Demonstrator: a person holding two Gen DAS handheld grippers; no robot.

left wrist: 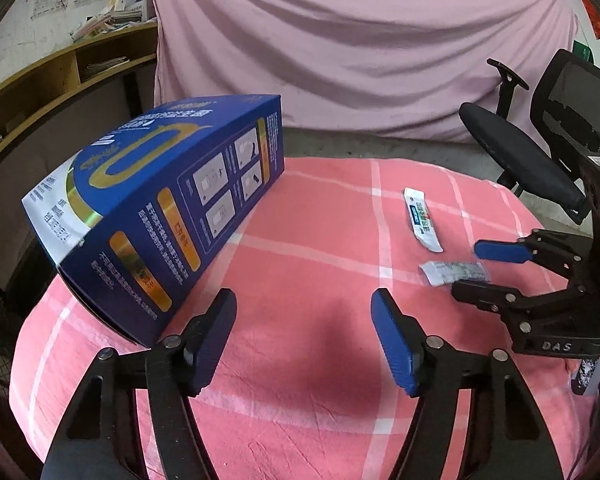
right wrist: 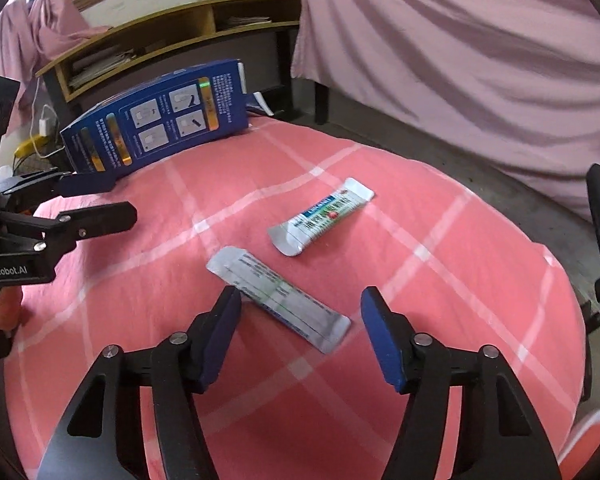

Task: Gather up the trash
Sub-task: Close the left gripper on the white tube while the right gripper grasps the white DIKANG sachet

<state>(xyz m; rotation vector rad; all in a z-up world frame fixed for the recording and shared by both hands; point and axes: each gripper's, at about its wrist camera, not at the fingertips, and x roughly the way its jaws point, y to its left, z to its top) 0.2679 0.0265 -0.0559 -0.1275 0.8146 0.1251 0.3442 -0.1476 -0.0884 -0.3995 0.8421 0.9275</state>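
Note:
Two empty sachet wrappers lie on the pink checked tablecloth (right wrist: 440,280). The nearer silver wrapper (right wrist: 278,298) lies between the fingers of my right gripper (right wrist: 300,304), which is open and just above it. The farther wrapper (right wrist: 320,216) has blue and green print and lies beyond it. In the left wrist view the printed wrapper (left wrist: 422,219) and the silver wrapper (left wrist: 452,272) lie at the right, with the right gripper (left wrist: 470,270) over the silver one. My left gripper (left wrist: 304,308) is open and empty beside a blue carton (left wrist: 160,208).
The blue carton (right wrist: 160,124) lies on its side at the table's far left edge. A black office chair (left wrist: 540,152) stands to the right of the table. A wooden shelf (right wrist: 172,36) and a pink curtain (left wrist: 360,40) are behind.

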